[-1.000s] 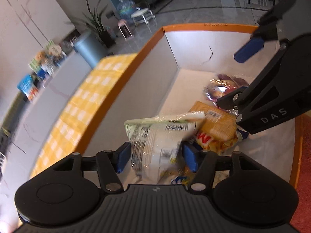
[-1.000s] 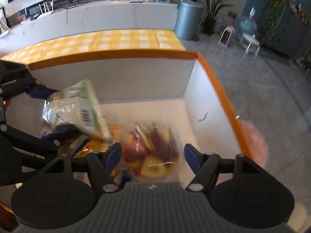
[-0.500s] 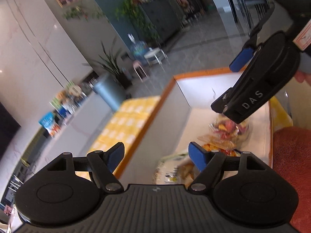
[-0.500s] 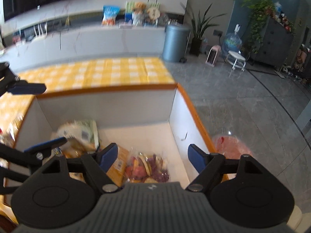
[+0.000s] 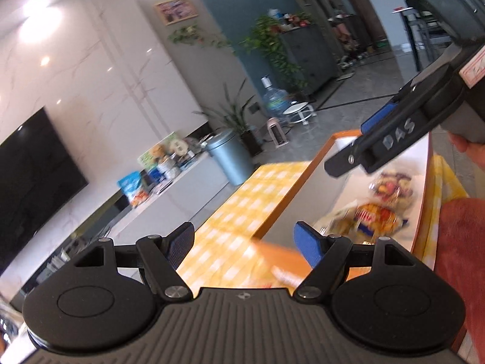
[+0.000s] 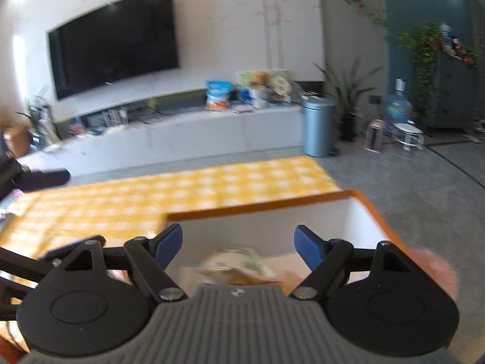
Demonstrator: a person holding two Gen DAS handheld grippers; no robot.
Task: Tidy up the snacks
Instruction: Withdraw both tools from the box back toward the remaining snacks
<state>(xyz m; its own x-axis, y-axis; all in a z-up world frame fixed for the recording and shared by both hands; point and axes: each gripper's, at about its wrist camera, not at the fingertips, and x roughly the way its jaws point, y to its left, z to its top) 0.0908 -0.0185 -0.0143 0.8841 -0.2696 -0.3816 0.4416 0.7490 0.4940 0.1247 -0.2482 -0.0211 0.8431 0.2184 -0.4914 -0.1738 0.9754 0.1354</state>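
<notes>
An orange-rimmed white box (image 5: pixel 306 170) stands on a yellow checked tablecloth (image 5: pixel 242 209). Several snack bags lie inside it: an orange packet (image 5: pixel 376 217) and a clear bag of colourful pieces (image 5: pixel 392 186). My left gripper (image 5: pixel 244 242) is open and empty, raised above the box's left edge. My right gripper (image 6: pixel 238 241) is open and empty above the box (image 6: pixel 303 206); a pale green bag (image 6: pixel 239 259) shows blurred below it. The right gripper's fingers (image 5: pixel 379 121) also show at the upper right of the left wrist view.
A white TV counter (image 6: pixel 182 133) with snack bags (image 6: pixel 216 95) and a black TV (image 6: pixel 115 39) lies beyond the table. A grey bin (image 6: pixel 318 126), plants and a water bottle (image 6: pixel 398 110) stand on the floor to the right. A red cushion (image 5: pixel 460 242) sits beside the box.
My left gripper let go of the pale green bag, which now lies in the box. Both grippers have lifted up and away from the box, open and empty.
</notes>
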